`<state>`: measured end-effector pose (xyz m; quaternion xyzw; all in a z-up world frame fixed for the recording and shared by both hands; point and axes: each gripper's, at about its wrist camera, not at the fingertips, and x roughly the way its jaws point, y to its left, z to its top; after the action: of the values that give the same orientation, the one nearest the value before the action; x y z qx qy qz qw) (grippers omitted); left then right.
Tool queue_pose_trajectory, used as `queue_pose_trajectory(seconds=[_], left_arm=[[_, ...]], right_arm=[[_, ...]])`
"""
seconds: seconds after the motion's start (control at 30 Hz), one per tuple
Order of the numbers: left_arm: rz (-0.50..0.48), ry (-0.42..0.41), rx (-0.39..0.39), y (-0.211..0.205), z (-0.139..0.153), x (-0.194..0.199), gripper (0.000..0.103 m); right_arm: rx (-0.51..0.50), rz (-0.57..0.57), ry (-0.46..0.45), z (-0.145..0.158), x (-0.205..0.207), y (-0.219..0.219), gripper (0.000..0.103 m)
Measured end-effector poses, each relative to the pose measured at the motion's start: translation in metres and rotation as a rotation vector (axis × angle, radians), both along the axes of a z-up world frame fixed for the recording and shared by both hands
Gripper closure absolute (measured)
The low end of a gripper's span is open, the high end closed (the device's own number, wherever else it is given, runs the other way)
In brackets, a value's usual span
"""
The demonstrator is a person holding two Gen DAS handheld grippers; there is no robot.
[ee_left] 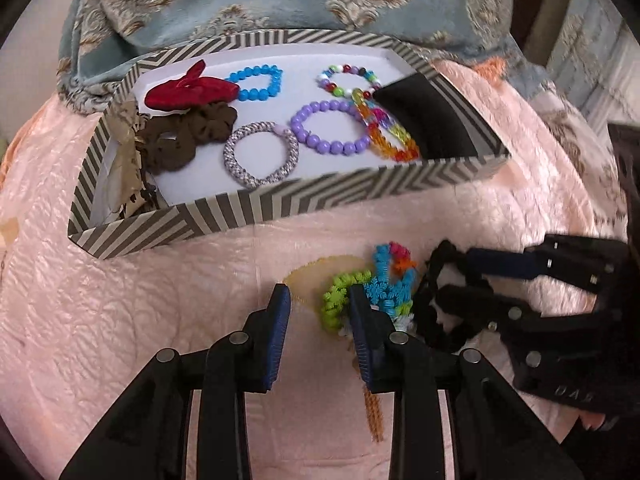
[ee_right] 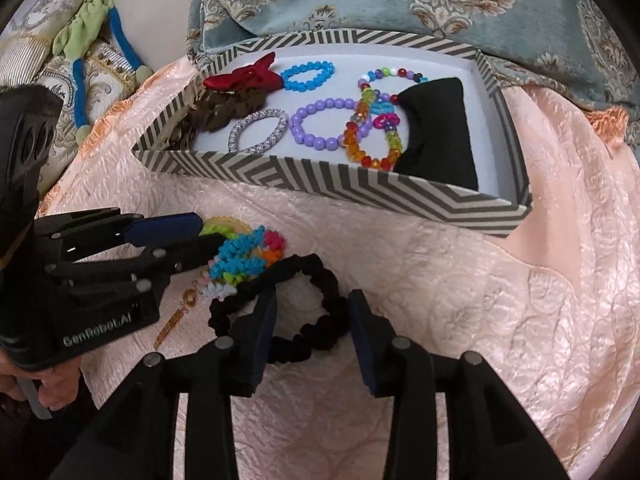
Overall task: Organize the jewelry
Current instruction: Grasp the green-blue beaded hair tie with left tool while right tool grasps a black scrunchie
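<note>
Toy [ee_right: 98, 40] (green-and-blue, beside the box [ee_right: 320, 176]) shows only in right view.

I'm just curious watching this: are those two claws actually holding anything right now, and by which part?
Nothing is gripped. The right gripper stands open astride the black scrunchie. The left gripper is open beside the multicoloured hair tie, one finger touching it.

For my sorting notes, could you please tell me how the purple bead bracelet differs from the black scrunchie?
The purple bead bracelet lies inside the striped box; the black scrunchie lies outside it on the pink quilt. The bracelet is smooth round beads; the scrunchie is ruffled fabric. The scrunchie's loop looks larger. Both are closed rings lying flat.
</note>
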<state>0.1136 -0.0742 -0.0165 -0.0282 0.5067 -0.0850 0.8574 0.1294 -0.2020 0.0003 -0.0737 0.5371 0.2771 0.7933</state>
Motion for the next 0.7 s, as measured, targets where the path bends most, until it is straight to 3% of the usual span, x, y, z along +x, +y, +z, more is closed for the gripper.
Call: queue_pose_trajectory(seconds=[0.1,0.2,0.27,0.33,0.37,0.47,0.7], left_arm=[[-0.021,0.002,0.023,-0.001,-0.003,-0.002,0.090],[-0.039,-0.004,0.039,-0.005,-0.003,-0.003,0.103],[-0.042,-0.005,0.031,-0.005,-0.001,-0.004,0.103],[-0.038,-0.008,0.015,-0.002,0.001,-0.005,0.103],[-0.033,-0.010,0.003,-0.001,0.003,-0.005,0.103],[-0.014,-0.034,-0.019,0.005,0.010,-0.009,0.103],[0.084,-0.128,-0.114,0.028,0.038,-0.022,0.103]], right_arm=[[-0.014,0.018,-0.008,0.000,-0.001,0.001,0.065],[-0.052,0.052,-0.034,-0.001,-0.004,0.006,0.065],[-0.080,0.072,-0.057,0.000,-0.007,0.009,0.067],[-0.104,0.075,-0.080,0.000,-0.009,0.008,0.077],[-0.104,0.061,-0.078,0.001,-0.007,0.005,0.088],[-0.074,0.028,-0.066,0.005,-0.003,-0.004,0.096],[0.027,-0.028,-0.113,0.029,-0.014,-0.021,0.096]])
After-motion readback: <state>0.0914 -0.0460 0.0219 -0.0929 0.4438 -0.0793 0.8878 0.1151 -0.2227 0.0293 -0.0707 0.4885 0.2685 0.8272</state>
